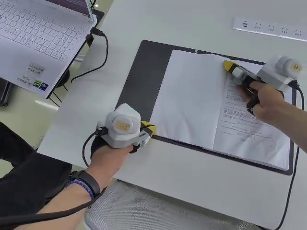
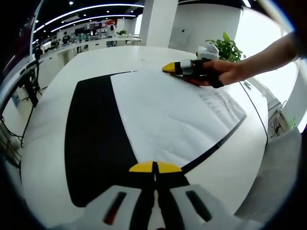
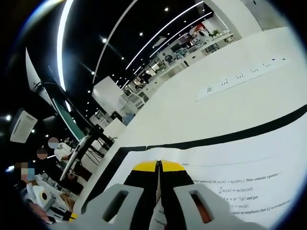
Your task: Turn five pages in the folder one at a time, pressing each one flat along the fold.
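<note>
Currently the black folder (image 1: 144, 72) lies open on the white table (image 1: 192, 24). It holds two visible sheets. A blank white page (image 1: 189, 96) is turned over onto the left half, leaving a strip of black cover bare at its 9 o'clock side. A printed page (image 1: 249, 129) lies flat on the right half. The fold runs between them, from 12 o'clock down toward 6 o'clock.

Left gripper (image 1: 147, 128): jaws closed, yellow tips pressed together. The tips sit at the 7 o'clock corner of the blank page, at the folder's near edge. Whether any paper is caught between them cannot be determined.

Right gripper (image 1: 229, 66): jaws closed, yellow tips together. The tips rest at the top of the printed page, just beside the fold, at about 1 o'clock on the folder. In the right gripper view, lines of print lie directly beside the tips. Nothing is seen held between them.

A laptop (image 1: 38, 38) stands at 10 o'clock from the folder, and a white power strip (image 1: 268, 28) lies at 1 o'clock.
</note>
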